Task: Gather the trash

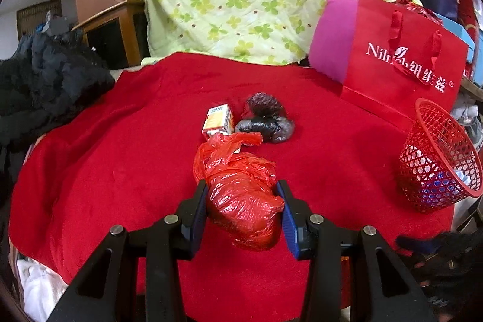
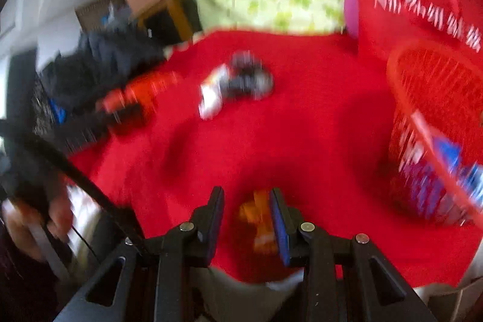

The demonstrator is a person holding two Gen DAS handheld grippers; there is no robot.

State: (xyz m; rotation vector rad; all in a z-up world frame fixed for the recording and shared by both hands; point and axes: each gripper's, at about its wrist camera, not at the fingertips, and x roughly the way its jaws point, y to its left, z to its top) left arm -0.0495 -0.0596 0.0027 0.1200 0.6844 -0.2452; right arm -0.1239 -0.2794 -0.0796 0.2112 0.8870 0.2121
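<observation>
Because the crumpled red plastic bag (image 1: 244, 198), near-centre on the red-clothed worktop (image 1: 120, 141), looks light, soft and slippery, the left gripper (image 1: 245, 212) fingers clench its bulky middle, while the right gripper (image 2: 247, 219) seems clamped on something blurred orange.

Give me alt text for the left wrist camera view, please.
The left tool grips a crumpled red plastic bag above a red cloth. Beyond lie a small carton and dark plastic bags; a red mesh basket stands at right.
</observation>
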